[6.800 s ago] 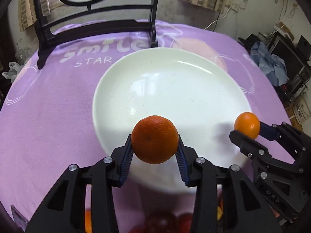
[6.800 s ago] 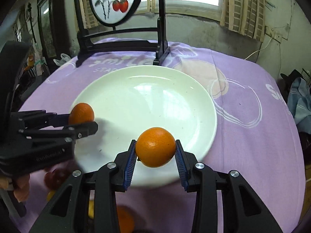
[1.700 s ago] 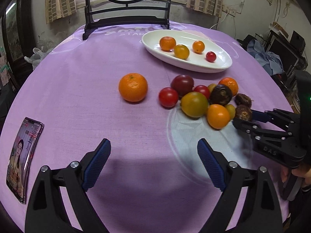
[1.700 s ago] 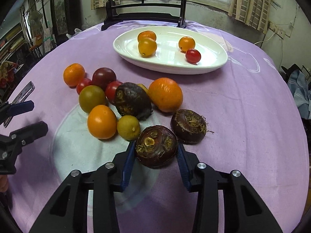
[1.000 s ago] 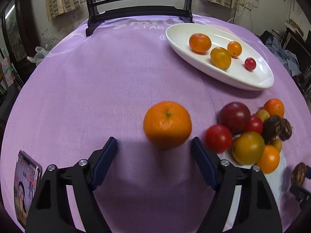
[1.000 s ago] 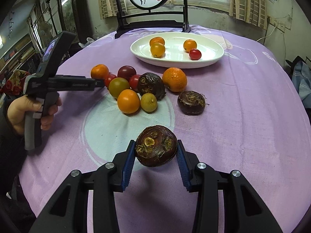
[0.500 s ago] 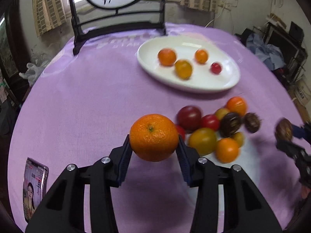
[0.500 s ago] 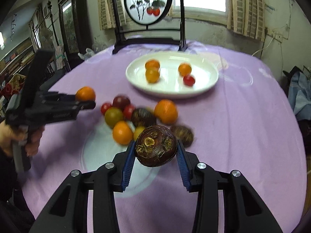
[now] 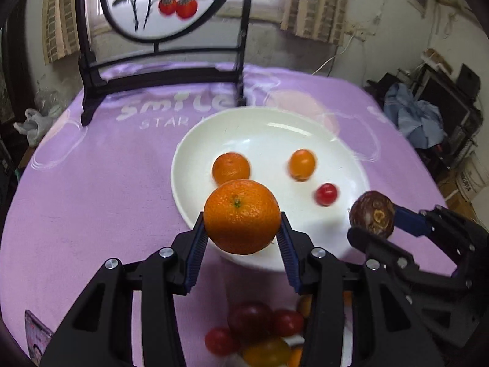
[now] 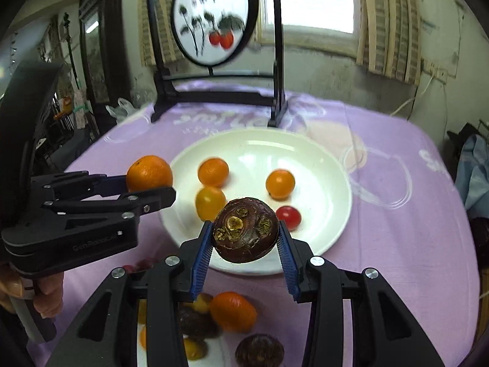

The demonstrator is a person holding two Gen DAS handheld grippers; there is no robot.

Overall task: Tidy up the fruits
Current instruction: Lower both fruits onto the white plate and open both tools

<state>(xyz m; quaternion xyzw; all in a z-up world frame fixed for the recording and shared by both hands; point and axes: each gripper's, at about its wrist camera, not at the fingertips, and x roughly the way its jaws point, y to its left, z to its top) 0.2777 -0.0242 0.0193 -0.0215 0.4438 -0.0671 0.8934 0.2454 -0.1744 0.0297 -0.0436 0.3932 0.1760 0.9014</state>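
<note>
My left gripper is shut on a large orange and holds it above the near rim of the white plate. My right gripper is shut on a dark brown water chestnut above the plate's near edge. In the left wrist view the right gripper stands at the plate's right side. In the right wrist view the left gripper stands at the plate's left edge. The plate holds a mandarin, a small orange fruit, a yellow tomato and a red cherry tomato.
A pile of loose tomatoes, oranges and chestnuts lies on the purple cloth below both grippers. A black stand with a round painted screen stands behind the plate. A phone lies at the near left.
Both grippers have moved forward with their fruit, from over the loose pile to the plate's near rim. The plate now looms larger and the pile sits beneath the fingers.
</note>
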